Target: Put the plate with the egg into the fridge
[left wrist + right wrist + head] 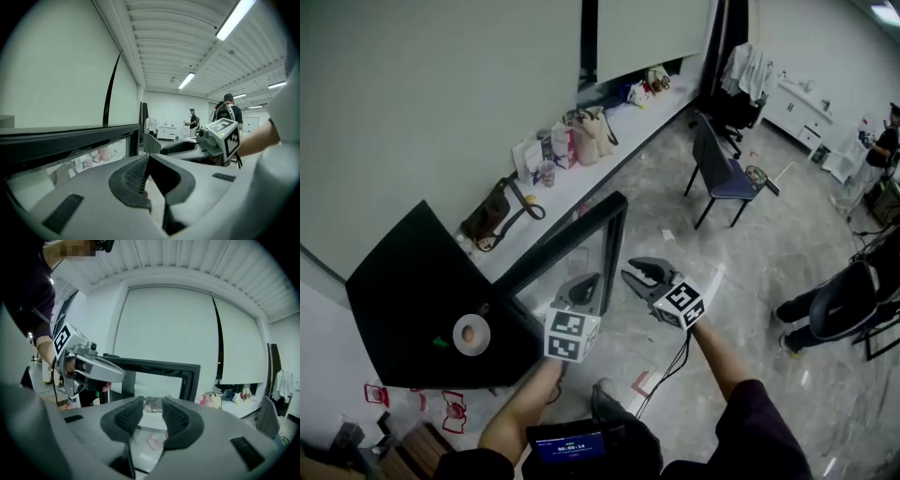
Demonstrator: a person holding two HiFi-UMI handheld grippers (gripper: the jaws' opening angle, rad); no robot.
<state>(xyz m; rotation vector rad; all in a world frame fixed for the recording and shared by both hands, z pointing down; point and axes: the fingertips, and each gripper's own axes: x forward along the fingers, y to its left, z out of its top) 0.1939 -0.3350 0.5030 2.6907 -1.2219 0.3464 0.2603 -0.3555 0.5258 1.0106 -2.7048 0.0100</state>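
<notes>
Grey moulded plastic with black mesh-textured pads forms both tools at lower centre. The left gripper (586, 284) (147, 158) has its fingers meeting at the tips, empty. The right gripper (639, 274) (152, 404) has its fingers slightly apart, empty. At lower left the round white plate (484, 323) with the egg (469, 333) lies on the boxy black fridge (403, 291); whether on top or inside is unclear. Its glass door (614, 225) stands open.

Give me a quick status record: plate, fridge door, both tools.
plate with egg: on top of the black fridge, not inside
fridge door: open, glass panel
left tool: jaws together, nothing held
right tool: jaws slightly apart, nothing between them
</notes>
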